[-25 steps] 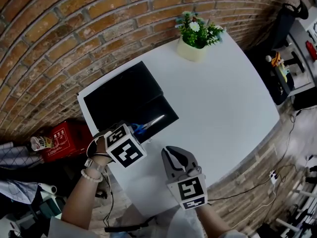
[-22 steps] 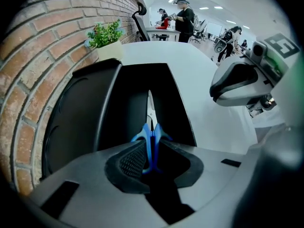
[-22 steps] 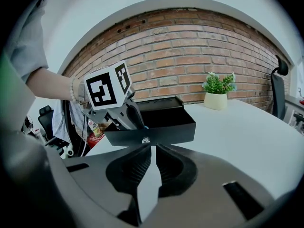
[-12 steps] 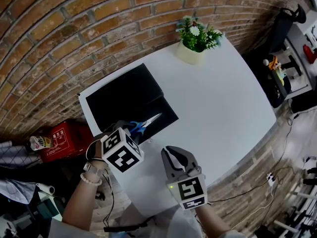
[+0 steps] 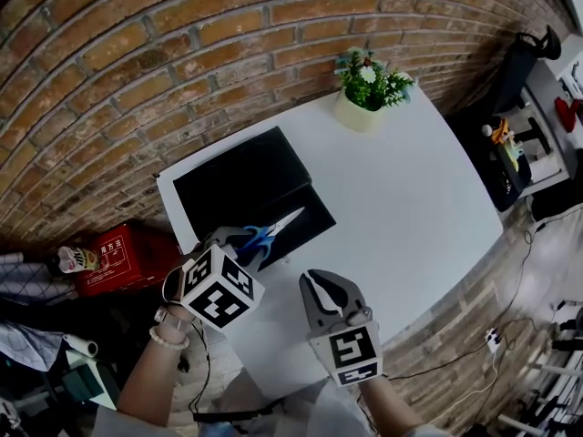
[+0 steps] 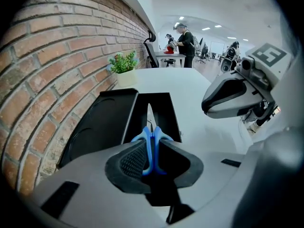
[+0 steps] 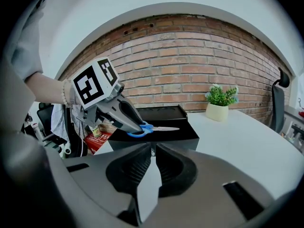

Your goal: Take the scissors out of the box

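Blue-handled scissors (image 5: 267, 235) sit clamped by their loops in my left tool (image 5: 239, 244), blades pointing out roughly level above the open black box (image 5: 321, 218) on the left side of the white tabletop (image 5: 410, 189). My right tool (image 5: 314, 279) hangs just beside it, jaws drawn together on nothing. The grip is on the handles alone, so I judge the long blades could droop or swing. The sound course is a firm squeeze, a straight lift until the tips clear the box wall, then a carry toward bare tabletop, well away from the potted plant (image 5: 369, 85).
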`<state>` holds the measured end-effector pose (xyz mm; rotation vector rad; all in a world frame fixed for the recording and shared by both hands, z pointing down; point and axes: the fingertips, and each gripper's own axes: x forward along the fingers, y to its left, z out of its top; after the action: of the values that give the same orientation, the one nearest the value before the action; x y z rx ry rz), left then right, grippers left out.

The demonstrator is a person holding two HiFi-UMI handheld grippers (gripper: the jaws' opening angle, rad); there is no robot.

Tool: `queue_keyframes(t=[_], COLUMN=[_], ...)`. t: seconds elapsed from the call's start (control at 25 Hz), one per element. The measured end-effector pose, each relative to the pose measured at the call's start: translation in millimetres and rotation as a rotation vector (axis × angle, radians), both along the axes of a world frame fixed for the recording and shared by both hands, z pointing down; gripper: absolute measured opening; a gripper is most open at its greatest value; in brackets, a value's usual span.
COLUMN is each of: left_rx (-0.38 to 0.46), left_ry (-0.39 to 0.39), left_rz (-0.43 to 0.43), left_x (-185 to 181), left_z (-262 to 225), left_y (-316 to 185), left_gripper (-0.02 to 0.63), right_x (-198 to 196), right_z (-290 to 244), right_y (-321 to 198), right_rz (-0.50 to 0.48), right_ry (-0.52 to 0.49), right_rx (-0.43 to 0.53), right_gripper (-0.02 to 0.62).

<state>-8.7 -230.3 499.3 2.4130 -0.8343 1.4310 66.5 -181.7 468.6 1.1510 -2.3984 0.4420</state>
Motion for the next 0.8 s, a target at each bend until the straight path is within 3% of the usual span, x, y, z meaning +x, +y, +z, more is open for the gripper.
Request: queue_keyframes(t=[0.48, 0.8], left_rx=[0.156, 0.278], left_ry=[0.193, 0.267], left_rz=[-0.106, -0.138], left_x=[-11.9, -23.4], left_z=[-49.0, -99.0], left_y=[6.7, 27.7], left_gripper=[0.091, 0.091], right_x=[-5.8, -12.2], right_z=[-32.2, -68.2], right_y=[9.2, 18.8], right_rz=[0.015, 0.018], right_ry=[0.025, 0.028], right_rx=[0.051, 0.125], right_gripper=[0.058, 0.058])
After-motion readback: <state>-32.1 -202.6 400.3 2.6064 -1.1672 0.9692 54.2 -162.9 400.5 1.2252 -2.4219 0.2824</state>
